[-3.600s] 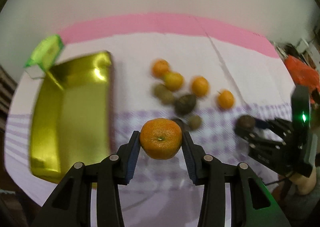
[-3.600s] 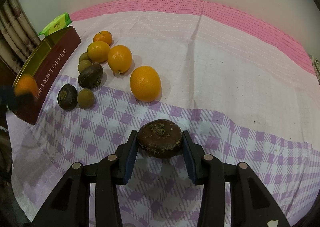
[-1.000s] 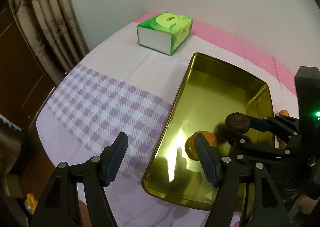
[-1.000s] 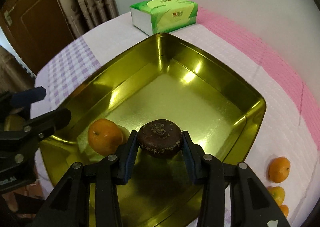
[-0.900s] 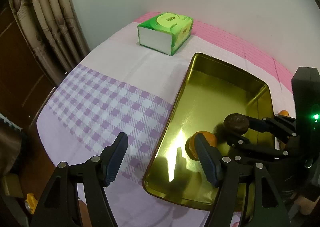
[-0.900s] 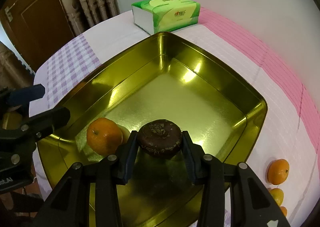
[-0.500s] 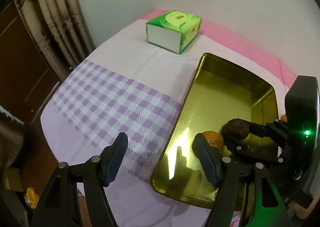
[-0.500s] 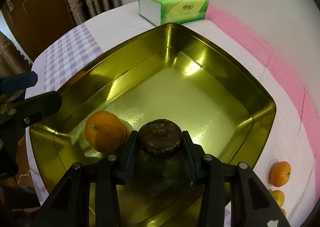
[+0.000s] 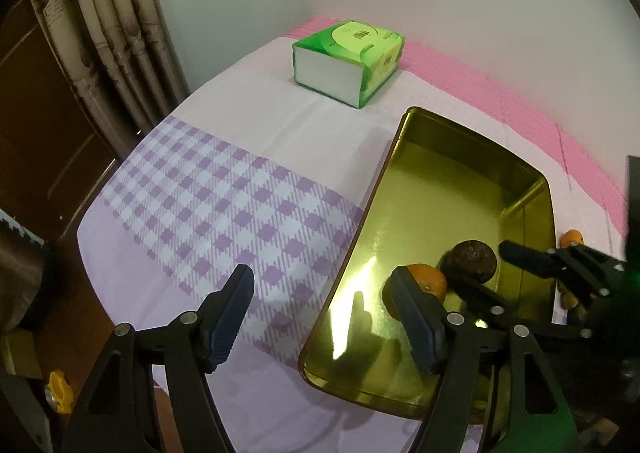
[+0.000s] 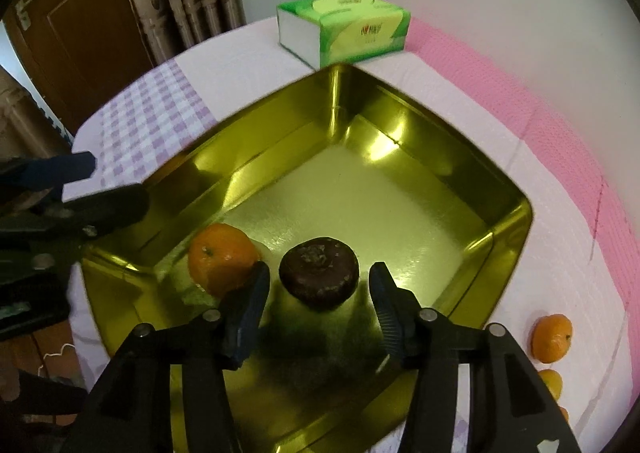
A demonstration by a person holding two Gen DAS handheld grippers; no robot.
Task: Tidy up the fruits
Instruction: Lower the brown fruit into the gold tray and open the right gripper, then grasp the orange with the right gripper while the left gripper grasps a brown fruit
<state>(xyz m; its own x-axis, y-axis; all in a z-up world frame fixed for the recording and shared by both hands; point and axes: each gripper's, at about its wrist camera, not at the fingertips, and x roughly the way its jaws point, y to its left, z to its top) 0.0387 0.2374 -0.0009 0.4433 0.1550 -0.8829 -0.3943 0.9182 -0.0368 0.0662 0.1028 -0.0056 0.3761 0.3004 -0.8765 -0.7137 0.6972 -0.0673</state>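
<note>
A gold tin tray point(image 10: 400, 121) holds an orange point(image 10: 220, 259) and a dark brown round fruit point(image 10: 318, 273) side by side near its front wall. My right gripper point(image 10: 320, 283) hangs just over the brown fruit. Its jaws are opening, and the fruit sits between them with a gap at each pad. In the left wrist view the same tray point(image 9: 460, 181), orange point(image 9: 434, 281) and brown fruit point(image 9: 472, 259) lie to the right. My left gripper point(image 9: 322, 293) is open and empty, straddling the tray's left rim above the checked cloth.
A green tissue box point(image 9: 348, 57) stands behind the tray near the pink strip. More oranges point(image 10: 552, 337) lie on the cloth right of the tray. Curtains and a dark wooden door point(image 9: 48, 125) are past the table's left edge.
The right jaws have spread away from the brown fruit, which now rests on the tray floor beside the orange. The left gripper stays open in the same place.
</note>
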